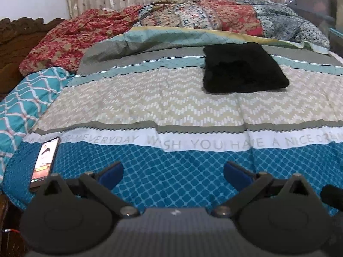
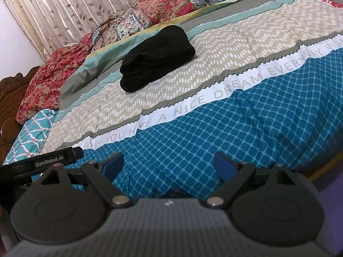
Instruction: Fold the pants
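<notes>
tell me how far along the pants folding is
Done: the black pants already lie on the bedspread as a compact folded bundle, with no legs trailing out. In hand: nothing; the left hand-held gripper and right hand-held gripper are both open and empty, back over the blue near edge, well short of the pants. Left: apparently nothing, perhaps some tidying of the bundle.

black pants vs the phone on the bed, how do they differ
The black pants are a soft, matte, folded bundle far up the bedspread; the phone is a thin, rigid slab with a lit screen at the near left edge. The pants look far larger. Both lie flat, untouched by either claw.
</notes>
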### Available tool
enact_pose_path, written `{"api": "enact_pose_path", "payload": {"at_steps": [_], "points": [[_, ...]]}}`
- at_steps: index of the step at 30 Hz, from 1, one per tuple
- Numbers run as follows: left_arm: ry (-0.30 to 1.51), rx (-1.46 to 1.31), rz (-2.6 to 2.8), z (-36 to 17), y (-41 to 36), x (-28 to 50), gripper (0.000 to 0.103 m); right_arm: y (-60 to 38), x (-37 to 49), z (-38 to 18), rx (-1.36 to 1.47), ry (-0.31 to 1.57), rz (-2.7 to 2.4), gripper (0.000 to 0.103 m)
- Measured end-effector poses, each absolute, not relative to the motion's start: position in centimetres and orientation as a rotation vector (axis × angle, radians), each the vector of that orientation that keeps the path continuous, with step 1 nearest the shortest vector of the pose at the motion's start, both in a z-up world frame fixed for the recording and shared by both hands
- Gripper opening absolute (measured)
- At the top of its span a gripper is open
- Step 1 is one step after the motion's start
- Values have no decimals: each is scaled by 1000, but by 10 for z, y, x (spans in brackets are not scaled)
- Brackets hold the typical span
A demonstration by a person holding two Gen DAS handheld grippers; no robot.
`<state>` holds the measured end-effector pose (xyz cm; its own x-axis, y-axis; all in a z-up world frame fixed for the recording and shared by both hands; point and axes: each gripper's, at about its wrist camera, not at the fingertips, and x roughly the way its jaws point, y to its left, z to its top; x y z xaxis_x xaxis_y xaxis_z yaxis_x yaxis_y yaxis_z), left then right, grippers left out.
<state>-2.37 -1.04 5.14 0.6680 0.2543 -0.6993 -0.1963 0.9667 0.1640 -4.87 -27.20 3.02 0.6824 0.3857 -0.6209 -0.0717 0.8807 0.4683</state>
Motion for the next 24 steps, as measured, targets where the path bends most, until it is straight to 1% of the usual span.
{"api": "enact_pose_path", "payload": {"at_steps": [12,24], "points": [[753,88,352,55,-2,-24,103,-272,-49,29,440,788,264,92],[813,91,306,47,-13,-24,103,-269,-52,33,427,756,254,92]]}}
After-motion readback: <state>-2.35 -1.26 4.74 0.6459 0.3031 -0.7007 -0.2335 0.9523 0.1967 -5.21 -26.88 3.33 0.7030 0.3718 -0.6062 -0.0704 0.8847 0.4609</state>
